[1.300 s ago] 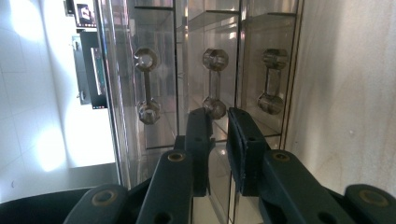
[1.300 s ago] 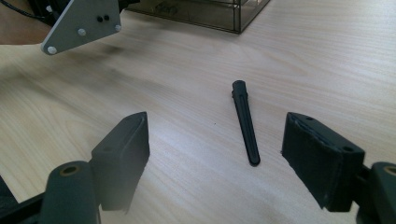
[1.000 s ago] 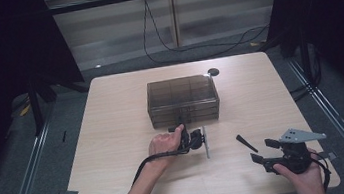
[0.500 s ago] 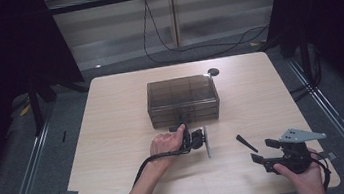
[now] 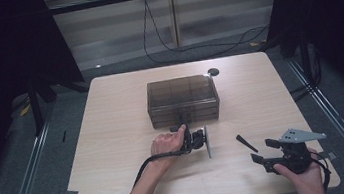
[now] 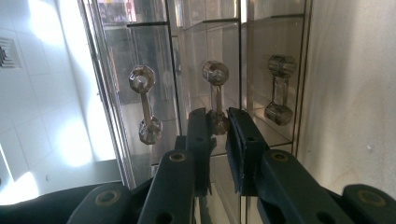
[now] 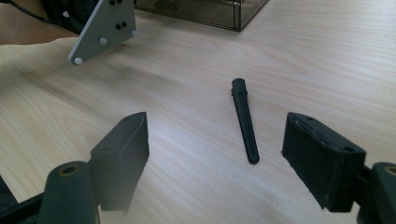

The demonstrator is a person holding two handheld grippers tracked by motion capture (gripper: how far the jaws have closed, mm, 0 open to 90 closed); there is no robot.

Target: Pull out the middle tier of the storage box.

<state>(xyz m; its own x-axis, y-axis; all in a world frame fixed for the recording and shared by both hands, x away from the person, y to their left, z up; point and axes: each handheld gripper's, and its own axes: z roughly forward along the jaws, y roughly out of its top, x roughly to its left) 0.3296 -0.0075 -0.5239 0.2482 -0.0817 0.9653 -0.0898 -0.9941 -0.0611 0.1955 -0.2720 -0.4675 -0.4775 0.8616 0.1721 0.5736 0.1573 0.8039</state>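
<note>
Nearest the person, the right gripper (image 5: 264, 151) rests at the table's (image 5: 112, 115) front edge with its jaws spread wide and nothing between them; a thin black stick (image 7: 245, 119) lies on the wood just ahead of it, untouched. Farther in, the left gripper (image 6: 218, 128), turned on its side, has its jaws drawn narrow around the lower knob of the middle drawer handle (image 6: 215, 95) on the smoky clear drawer box (image 5: 183, 99), which sits mid-table. The likely trouble: the pads catch only the handle's end, so a pull could slip off, or drag the whole light box forward instead of sliding the drawer out.
</note>
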